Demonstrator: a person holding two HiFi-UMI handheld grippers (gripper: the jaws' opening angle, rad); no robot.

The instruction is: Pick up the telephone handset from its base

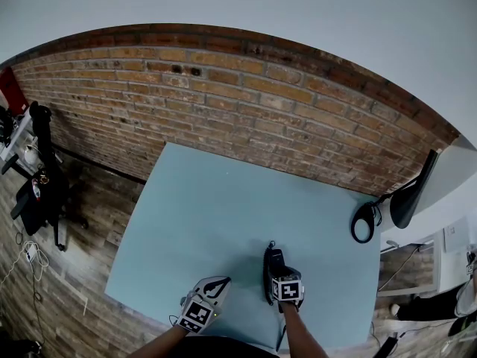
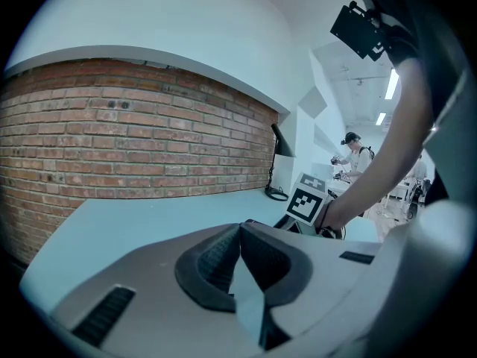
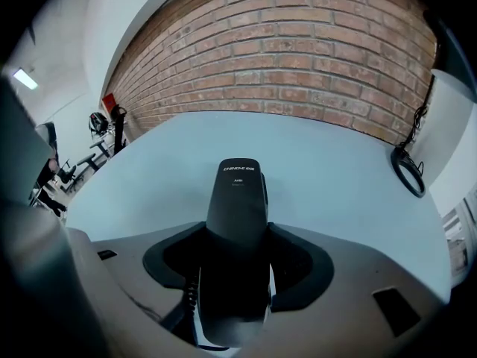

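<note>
Right gripper [image 3: 237,239] pitched steeply down, clamped across handset [image 3: 237,207]; its long axis points toward brick wall [image 3: 298,51]. Left gripper [image 2: 238,230] closed, empty.

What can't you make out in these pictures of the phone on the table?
1. Phone base: under the handset in the right gripper view, covered by the right claw in the head view.
2. Grip: in the right gripper view the dark pads blend with the handset, so pressing or just flanking is unclear.
3. Small print on the handset: too tiny in the right gripper view.
</note>
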